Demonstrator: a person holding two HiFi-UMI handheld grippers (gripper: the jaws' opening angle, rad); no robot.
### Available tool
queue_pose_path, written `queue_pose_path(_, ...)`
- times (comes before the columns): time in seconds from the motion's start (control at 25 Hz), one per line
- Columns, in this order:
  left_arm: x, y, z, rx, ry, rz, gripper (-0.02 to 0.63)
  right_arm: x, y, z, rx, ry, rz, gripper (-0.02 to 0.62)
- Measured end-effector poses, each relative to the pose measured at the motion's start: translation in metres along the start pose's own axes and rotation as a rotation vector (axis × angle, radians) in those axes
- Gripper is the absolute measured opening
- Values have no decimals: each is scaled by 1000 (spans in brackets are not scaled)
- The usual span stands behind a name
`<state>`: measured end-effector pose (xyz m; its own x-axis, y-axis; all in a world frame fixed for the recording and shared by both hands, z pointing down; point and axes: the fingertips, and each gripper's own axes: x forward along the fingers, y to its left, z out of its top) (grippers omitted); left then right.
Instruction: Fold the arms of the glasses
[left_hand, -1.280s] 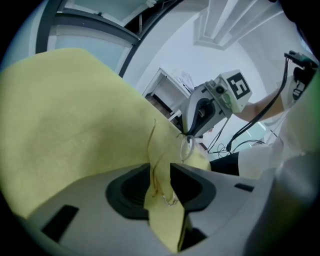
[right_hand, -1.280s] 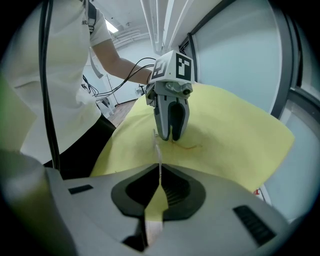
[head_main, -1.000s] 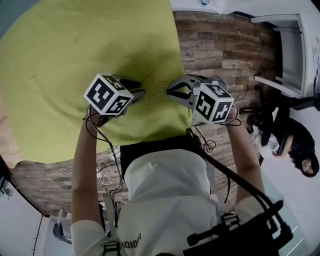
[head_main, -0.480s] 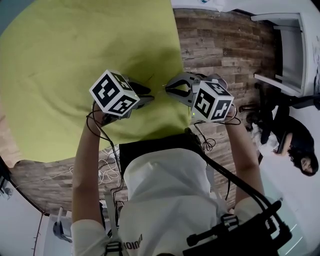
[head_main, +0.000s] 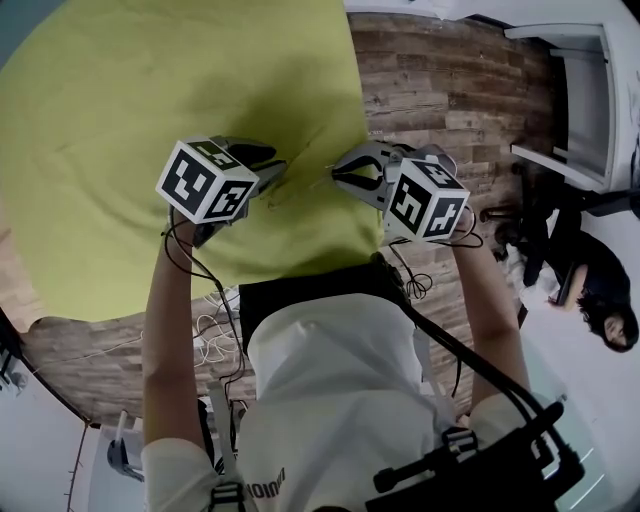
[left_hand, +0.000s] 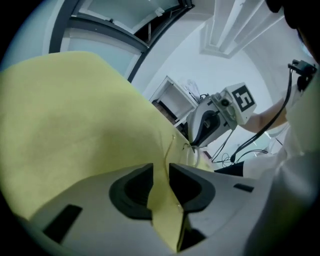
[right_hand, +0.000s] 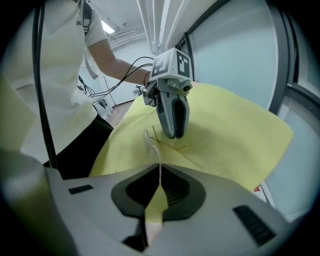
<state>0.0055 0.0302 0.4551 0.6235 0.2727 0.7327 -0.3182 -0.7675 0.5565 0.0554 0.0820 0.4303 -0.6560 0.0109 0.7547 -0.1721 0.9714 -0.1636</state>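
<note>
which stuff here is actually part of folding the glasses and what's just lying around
In the job:
glasses
right gripper, shut on the glasses
left gripper, jaws just closing slightly, one glasses arm between them, ungripped

Lying about:
yellow cloth
white furniture
floor cables

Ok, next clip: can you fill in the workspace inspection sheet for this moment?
Surface: round table under a yellow-green cloth.
Job's things: gold-wire glasses with clear lenses, between the two grippers near the table's edge; one arm stands out unfolded.
Clutter: nothing seen.
Grippers: right gripper shut on the glasses; left gripper open, its jaws have just been closing, with the arm between them but not pressed.
Cables: black leads hang from the left gripper; white wires lie on the floor.
Surroundings: wood-plank floor, white furniture, seated person.
</note>
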Motion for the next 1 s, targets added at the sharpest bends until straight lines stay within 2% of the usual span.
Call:
queue_pose_path(0.16,6,0,0,-1,17,46,48,-2,3,1,-3,-5,3,31)
queue_pose_path(0.4,16,-15,-6,23,88,6,46,1,2,1,-3,-1,3,31)
queue_pose_path(0.8,24,-27,-6,40,110,-29,46,2,3,0,0,0,5,31)
queue_pose_path(1.0,35,-42,-11,28,134,-106,41,3,3,-4,-1,16,7,31)
